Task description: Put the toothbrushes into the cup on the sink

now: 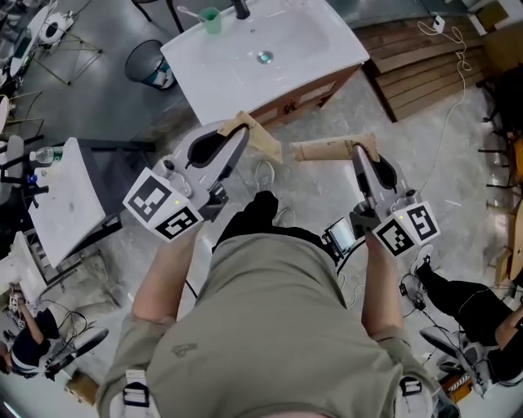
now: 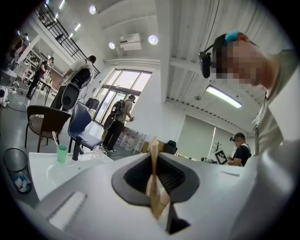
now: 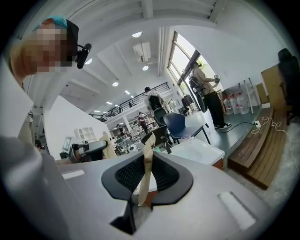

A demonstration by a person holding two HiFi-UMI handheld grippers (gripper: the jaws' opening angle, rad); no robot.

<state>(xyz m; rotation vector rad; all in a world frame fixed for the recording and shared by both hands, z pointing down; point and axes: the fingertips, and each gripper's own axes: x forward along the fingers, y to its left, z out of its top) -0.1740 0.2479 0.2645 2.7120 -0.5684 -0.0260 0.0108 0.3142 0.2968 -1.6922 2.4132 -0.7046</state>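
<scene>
The white sink (image 1: 270,49) stands ahead of me on a wooden cabinet. At its far left corner is the green cup (image 1: 211,20) with one white toothbrush (image 1: 186,11) standing in it, beside a black tap (image 1: 240,8). The left gripper view shows the same green cup (image 2: 62,153) and tap (image 2: 75,151) far off at the left. My left gripper (image 1: 260,137) and right gripper (image 1: 315,150) hover short of the sink. Both pairs of tan jaws are shut with nothing between them, as seen on the left gripper (image 2: 153,146) and the right gripper (image 3: 149,140). No loose toothbrush is in sight.
A black bin (image 1: 149,61) stands left of the sink. Wooden steps (image 1: 425,65) lie to its right with a cable across them. A white table (image 1: 69,196) is at my left. Chairs (image 2: 44,122) and standing people (image 2: 119,122) are behind the sink.
</scene>
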